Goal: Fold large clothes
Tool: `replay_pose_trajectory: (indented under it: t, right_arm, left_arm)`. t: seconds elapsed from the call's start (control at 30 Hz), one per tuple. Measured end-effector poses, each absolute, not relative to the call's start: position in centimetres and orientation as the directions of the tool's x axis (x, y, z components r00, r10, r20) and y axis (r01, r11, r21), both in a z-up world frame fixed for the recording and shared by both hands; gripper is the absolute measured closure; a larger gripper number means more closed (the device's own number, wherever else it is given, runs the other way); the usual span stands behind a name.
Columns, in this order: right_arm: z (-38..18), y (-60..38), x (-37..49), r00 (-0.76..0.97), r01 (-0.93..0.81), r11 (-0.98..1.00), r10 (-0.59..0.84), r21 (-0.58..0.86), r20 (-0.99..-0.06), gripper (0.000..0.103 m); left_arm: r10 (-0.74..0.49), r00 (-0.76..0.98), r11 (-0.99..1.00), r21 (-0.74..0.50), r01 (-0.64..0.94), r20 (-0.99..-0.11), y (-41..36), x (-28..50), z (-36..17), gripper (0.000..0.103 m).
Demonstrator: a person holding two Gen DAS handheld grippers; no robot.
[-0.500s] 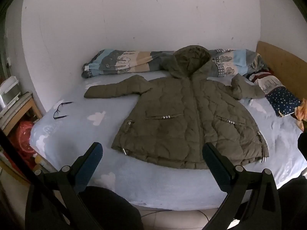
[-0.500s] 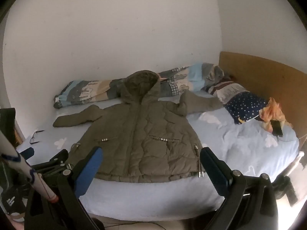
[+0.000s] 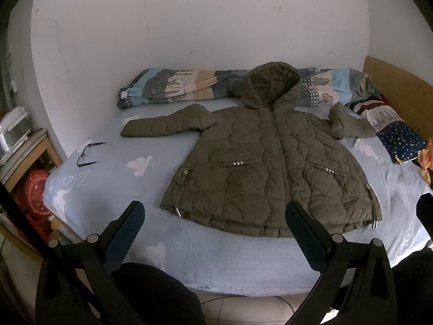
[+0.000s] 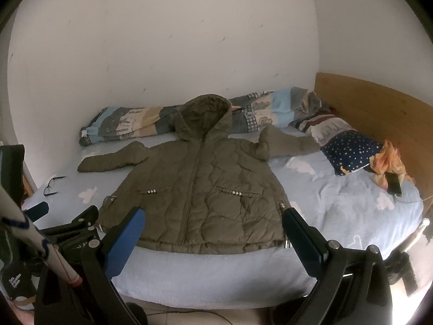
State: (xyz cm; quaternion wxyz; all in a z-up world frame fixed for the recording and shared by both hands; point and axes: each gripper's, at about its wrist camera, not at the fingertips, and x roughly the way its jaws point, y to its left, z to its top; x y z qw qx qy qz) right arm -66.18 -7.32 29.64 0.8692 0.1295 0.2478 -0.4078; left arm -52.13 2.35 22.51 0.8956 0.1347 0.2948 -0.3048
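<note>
From the left wrist view, the olive-green quilted hooded jacket (image 3: 270,168) lies face up and zipped on the pale blue cloud-print bed sheet (image 3: 113,189), hood toward the wall and resting against the rolled striped patterned quilt (image 3: 176,86). Its sleeves spread to either side, one straight and flat, the other bunched near the dark star-print pillow (image 3: 403,140). The left gripper (image 3: 215,233) hangs above the near bed edge with its jaws at their widest and nothing between them. A pair of black-framed glasses (image 3: 90,153) sits on the sheet, well apart from the straight sleeve.

From the right wrist view, the right gripper (image 4: 213,233) is likewise spread wide and empty, short of the jacket's hem. The wooden headboard (image 4: 379,108) runs along the far right, and a crumpled orange cloth (image 4: 387,159) with a dark phone (image 4: 394,184) lies near the pillow.

No fold has begun — the step in hand looks to be the approach to a first grasp. To do it well, each gripper should probably take one sleeve cuff, pinching the padded layers fully, and lay the sleeves across the chest before halving the body. The bunched sleeve likely wants straightening first — puffy quilting tends to spring back, so folds should be pressed flat.
</note>
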Motion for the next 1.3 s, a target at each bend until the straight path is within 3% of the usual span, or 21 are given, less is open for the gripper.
replay_pose_trajectory:
  t: [0.4,0.53,1.3]
  right_arm:
    - [29.4,-7.8,-65.8,0.519,0.771,0.637,-0.611,0.018,-0.598,0.001]
    - [28.7,-8.1,-66.0,0.525,0.780,0.625,-0.642,0.015,-0.559,0.001]
    - [28.5,-9.0,-66.9,0.534,0.775,0.630,-0.613,0.047,-0.582,0.001]
  left_arm:
    - [-0.460,0.630,0.769,0.074,0.635,-0.625,2.7,-51.9,22.1,0.000]
    - [-0.463,0.628,0.767,0.071,0.637,-0.625,2.8,-51.7,22.1,0.000]
    - [-0.426,0.642,0.766,0.123,0.631,-0.637,2.0,-52.7,22.1,0.000]
